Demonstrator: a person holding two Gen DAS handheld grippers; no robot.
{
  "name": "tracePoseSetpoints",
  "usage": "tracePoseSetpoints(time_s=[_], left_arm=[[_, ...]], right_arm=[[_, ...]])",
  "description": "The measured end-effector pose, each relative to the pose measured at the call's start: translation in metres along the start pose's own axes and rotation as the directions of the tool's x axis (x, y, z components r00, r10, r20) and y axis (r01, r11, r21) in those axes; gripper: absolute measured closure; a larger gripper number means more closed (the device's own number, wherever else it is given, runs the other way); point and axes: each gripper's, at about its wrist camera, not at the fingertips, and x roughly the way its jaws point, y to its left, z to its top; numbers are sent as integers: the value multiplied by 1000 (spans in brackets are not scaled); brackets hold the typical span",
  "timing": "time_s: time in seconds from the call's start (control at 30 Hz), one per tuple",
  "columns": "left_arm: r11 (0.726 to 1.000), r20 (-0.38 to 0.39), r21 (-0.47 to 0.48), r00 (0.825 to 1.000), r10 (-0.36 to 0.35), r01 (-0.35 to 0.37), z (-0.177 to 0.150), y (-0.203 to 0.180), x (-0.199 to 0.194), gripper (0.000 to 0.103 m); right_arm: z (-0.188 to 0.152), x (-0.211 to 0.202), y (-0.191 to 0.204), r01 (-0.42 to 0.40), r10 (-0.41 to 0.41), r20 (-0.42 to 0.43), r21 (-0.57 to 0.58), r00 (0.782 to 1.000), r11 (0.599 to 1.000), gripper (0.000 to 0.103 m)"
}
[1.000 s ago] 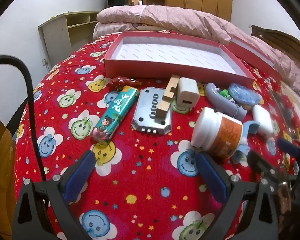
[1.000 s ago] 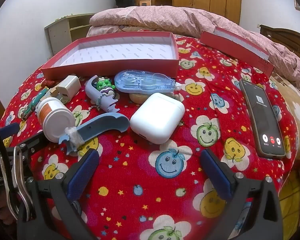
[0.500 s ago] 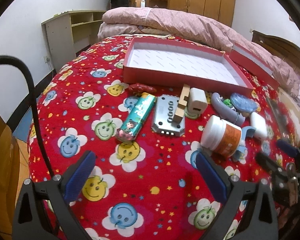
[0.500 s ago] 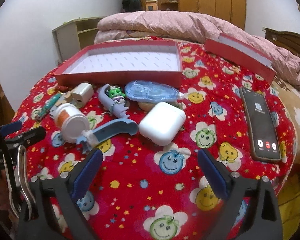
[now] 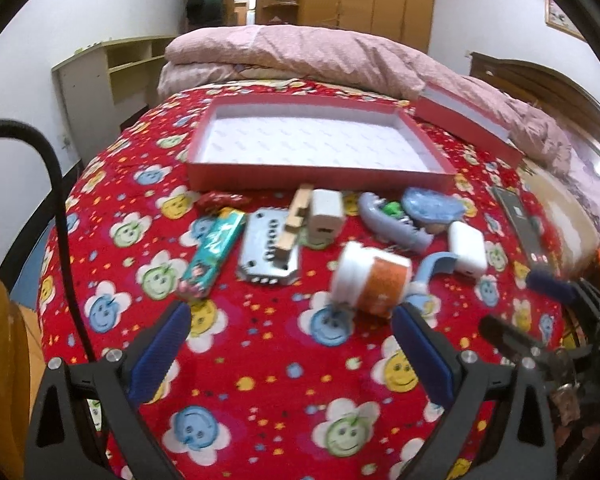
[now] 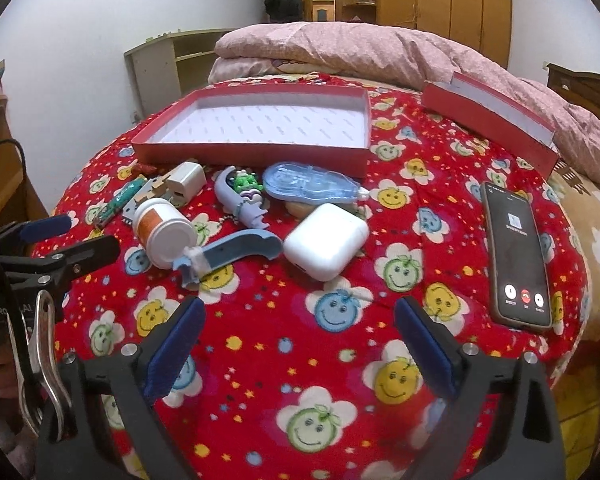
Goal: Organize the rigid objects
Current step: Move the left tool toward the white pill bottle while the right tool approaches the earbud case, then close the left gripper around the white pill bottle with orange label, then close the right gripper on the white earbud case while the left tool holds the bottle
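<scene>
Hovered over the smiley-printed red bedspread (image 6: 300,360) with left gripper (image 5: 288,344) and right gripper (image 6: 300,340) both spread wide, blue-padded fingers grasping nothing. Lay scattered just in front of the shallow rectangular red box (image 6: 256,152), white-lined and bare inside: smooth rounded white earbud case (image 6: 326,240), toppled white plastic bottle (image 6: 162,230) with orange label touching a curved blue handle (image 6: 236,252), translucent blue correction-tape dispenser (image 6: 312,184), blocky white charger (image 6: 186,180), toothed metal plate (image 5: 270,250) under a notched wooden piece (image 5: 294,224), flat teal packet (image 5: 212,252). Rested well right of the box: glossy black phone (image 6: 516,256), screen lit.
</scene>
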Motion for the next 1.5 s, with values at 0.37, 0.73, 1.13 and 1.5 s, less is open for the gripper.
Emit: tracePoseSetpoints(time_s=[0.37,0.73,1.13,1.5], left_arm=[[997,-2,77,1000,-4,4,11,-30,23,19],[995,-38,94,998,-41,44,10,-40,43,52],[997,-50,49,997,-65,67,6,-23,33,56],[999,-39,32,999,-30,32,9,-11,22,56]], right_arm=[[-5,7,-22,-21,22,-21,41,1000,999,5],[-7,15,-31,-47,51,-43,78,998,996,6],[11,27,-23,-2,-2,-69,-63,998,998,6],[32,55,-24,-69,52,-81,-219,995,973,6]])
